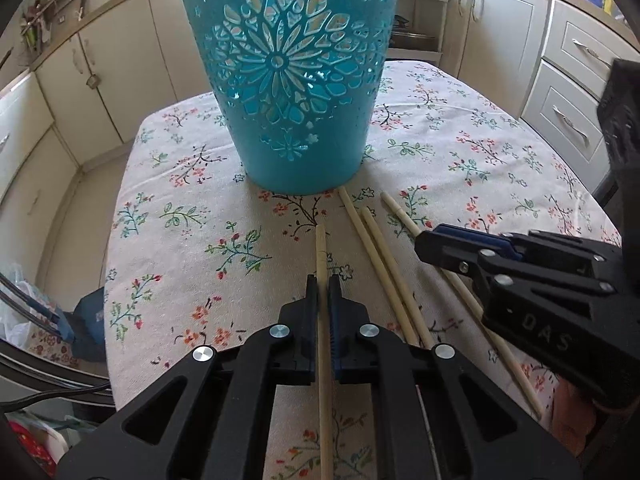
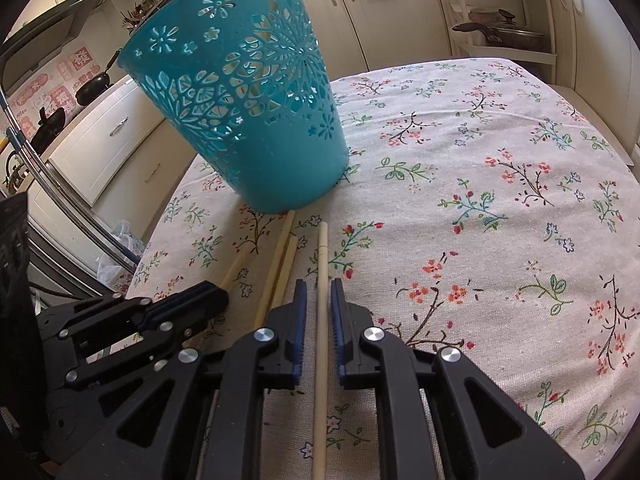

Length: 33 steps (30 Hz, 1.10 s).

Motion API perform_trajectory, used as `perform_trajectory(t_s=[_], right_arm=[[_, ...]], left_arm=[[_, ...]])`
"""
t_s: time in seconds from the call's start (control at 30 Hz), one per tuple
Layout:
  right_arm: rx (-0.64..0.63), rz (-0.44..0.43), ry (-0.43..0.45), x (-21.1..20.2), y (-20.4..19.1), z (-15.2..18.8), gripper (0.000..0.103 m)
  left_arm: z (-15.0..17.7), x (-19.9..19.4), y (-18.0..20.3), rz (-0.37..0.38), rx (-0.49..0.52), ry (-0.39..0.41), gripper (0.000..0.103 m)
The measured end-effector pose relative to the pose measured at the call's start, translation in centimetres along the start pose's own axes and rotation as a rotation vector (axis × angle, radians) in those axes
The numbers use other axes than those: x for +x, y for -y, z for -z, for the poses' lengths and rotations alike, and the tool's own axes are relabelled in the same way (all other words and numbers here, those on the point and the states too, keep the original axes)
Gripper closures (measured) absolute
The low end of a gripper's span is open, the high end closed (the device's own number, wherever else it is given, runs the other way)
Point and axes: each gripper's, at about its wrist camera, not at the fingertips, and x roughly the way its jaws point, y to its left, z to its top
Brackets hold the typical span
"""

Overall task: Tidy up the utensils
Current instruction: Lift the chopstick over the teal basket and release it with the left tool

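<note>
A teal cut-out basket (image 1: 296, 80) (image 2: 248, 112) stands upright on the flowered tablecloth (image 1: 192, 216) (image 2: 480, 200). Several pale wooden chopsticks lie in front of it, pointing toward it. My left gripper (image 1: 320, 280) (image 2: 218, 294) is shut on one chopstick (image 1: 321, 248) (image 2: 236, 264). To its right, two loose chopsticks (image 1: 368, 232) (image 2: 286, 248) lie side by side. My right gripper (image 2: 319, 284) (image 1: 424, 240) straddles the rightmost chopstick (image 2: 323, 240) (image 1: 400, 212). Its jaws stand slightly apart, with small gaps beside the stick.
Cream kitchen cabinets (image 1: 120, 64) surround the table. An open shelf with pans (image 2: 504, 36) stands behind the far corner. A blue bag (image 1: 88, 320) and a plastic bag (image 1: 16, 312) sit below the table's left edge. Bare cloth stretches to the right (image 2: 520, 280).
</note>
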Motion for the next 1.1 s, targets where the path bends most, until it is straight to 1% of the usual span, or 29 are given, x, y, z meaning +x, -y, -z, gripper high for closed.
perform_trajectory(t_s=[0.1, 0.2, 0.33, 0.4, 0.5, 0.6, 0.73, 0.77, 0.8, 0.9, 1.0, 1.1], right_arm=[[0.002, -0.002, 0.0, 0.0, 0.1, 0.0, 0.09], [0.001, -0.001, 0.0, 0.0, 0.0, 0.0, 0.09], [0.002, -0.002, 0.0, -0.1, 0.0, 0.0, 0.09], [0.001, -0.002, 0.0, 0.0, 0.0, 0.0, 0.09], [-0.001, -0.002, 0.0, -0.1, 0.1, -0.1, 0.089], [-0.002, -0.002, 0.0, -0.1, 0.0, -0.1, 0.089], [-0.002, -0.001, 0.0, -0.1, 0.0, -0.1, 0.088], [-0.002, -0.002, 0.0, -0.1, 0.0, -0.1, 0.088], [-0.002, -0.004, 0.0, -0.1, 0.0, -0.1, 0.088], [-0.004, -0.007, 0.0, -0.1, -0.2, 0.0, 0.087], [-0.006, -0.01, 0.0, 0.0, -0.3, 0.1, 0.085], [-0.009, -0.013, -0.001, 0.0, -0.3, -0.1, 0.084]], left_arm=[[0.0, -1.0, 0.1, 0.003, 0.011, 0.018, 0.098], [-0.2, -2.6, 0.0, 0.023, 0.016, 0.053, 0.098], [-1.4, -6.3, -1.1, 0.09, -0.008, 0.142, 0.098], [-2.7, -8.6, -2.1, 0.125, -0.037, 0.204, 0.098], [-4.6, -11.5, -3.5, 0.153, -0.075, 0.281, 0.098], [-7.5, -14.3, -4.8, 0.177, -0.113, 0.371, 0.098], [-11.1, -16.4, -5.7, 0.196, -0.145, 0.461, 0.098], [-11.7, -16.7, -5.7, 0.199, -0.149, 0.474, 0.098], [-13.0, -17.1, -5.8, 0.199, -0.157, 0.5, 0.098], [-15.3, -17.8, -5.8, 0.188, -0.166, 0.547, 0.098], [-17.5, -18.2, -5.7, 0.129, -0.18, 0.607, 0.098], [-19.4, -17.2, -5.5, 0.06, -0.231, 0.666, 0.098]])
